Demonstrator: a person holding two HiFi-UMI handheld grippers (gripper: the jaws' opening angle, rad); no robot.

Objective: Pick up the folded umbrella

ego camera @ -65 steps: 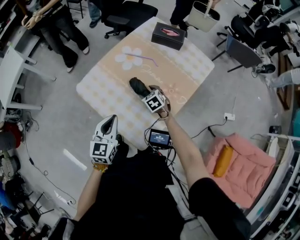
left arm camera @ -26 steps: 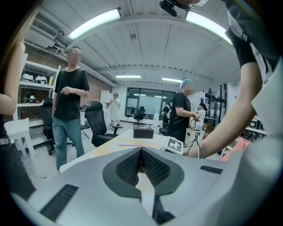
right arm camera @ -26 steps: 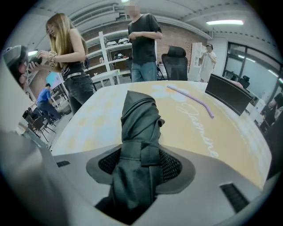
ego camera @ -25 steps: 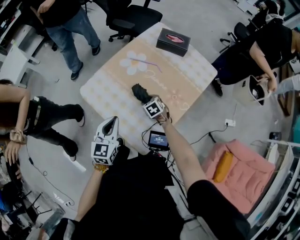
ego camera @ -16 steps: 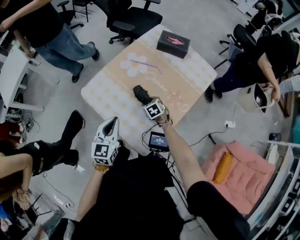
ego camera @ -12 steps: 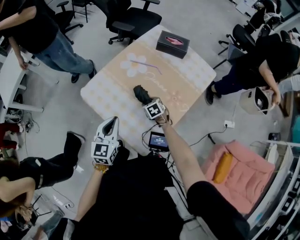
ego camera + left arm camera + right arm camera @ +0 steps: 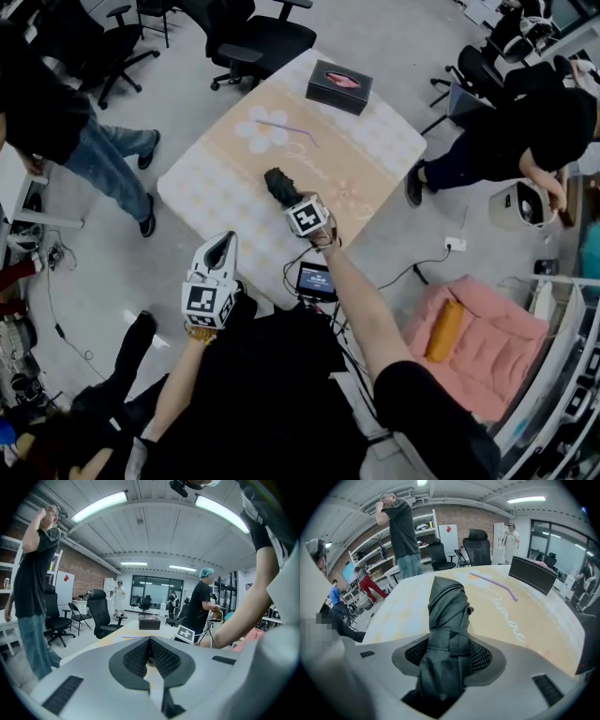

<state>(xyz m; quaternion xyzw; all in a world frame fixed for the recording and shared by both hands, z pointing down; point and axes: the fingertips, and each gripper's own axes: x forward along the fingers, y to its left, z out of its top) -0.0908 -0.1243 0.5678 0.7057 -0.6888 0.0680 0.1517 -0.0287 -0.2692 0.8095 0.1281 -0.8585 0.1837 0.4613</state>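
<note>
Right hand-held gripper clasps folded umbrella between its jaws.

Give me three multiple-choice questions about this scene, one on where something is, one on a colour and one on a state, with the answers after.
1. Where on the table is the black box?
A: the near edge. B: the far corner. C: the middle.
2. What colour is the thin stick on the table?
A: red. B: green. C: purple.
3. What are the right tongs doing?
A: gripping the umbrella. B: open and empty. C: resting on the box.

Answers: B, the head view shows the box by the table's far corner. C, the stick shows purple in the right gripper view. A, both pads press on the umbrella's strapped middle.
</note>
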